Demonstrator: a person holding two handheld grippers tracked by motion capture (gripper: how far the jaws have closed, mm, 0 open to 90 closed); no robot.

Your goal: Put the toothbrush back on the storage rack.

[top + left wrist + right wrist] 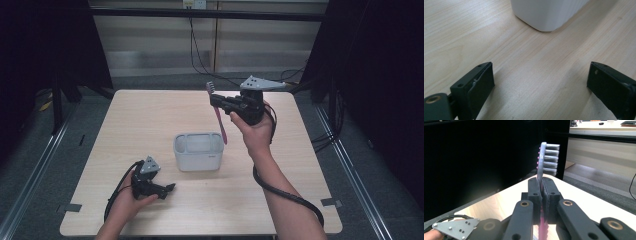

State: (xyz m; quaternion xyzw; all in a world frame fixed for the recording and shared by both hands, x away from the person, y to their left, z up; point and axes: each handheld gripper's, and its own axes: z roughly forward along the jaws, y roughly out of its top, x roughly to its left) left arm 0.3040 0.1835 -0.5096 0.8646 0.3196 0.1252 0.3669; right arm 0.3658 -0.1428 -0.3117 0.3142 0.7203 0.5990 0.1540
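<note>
High view, right gripper (216, 101) clamped on pink toothbrush (218, 116) above white holder (198, 151); left gripper (170, 188) spread wide, nothing between its jaws, low over table (140, 120)

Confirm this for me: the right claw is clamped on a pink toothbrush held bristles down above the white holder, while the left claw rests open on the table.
Not quite. The toothbrush has its bristles up, as the right gripper view shows; its pink handle hangs toward the white holder. The rest stands: the right claw is clamped on it, and the left claw rests open on the table.
</note>
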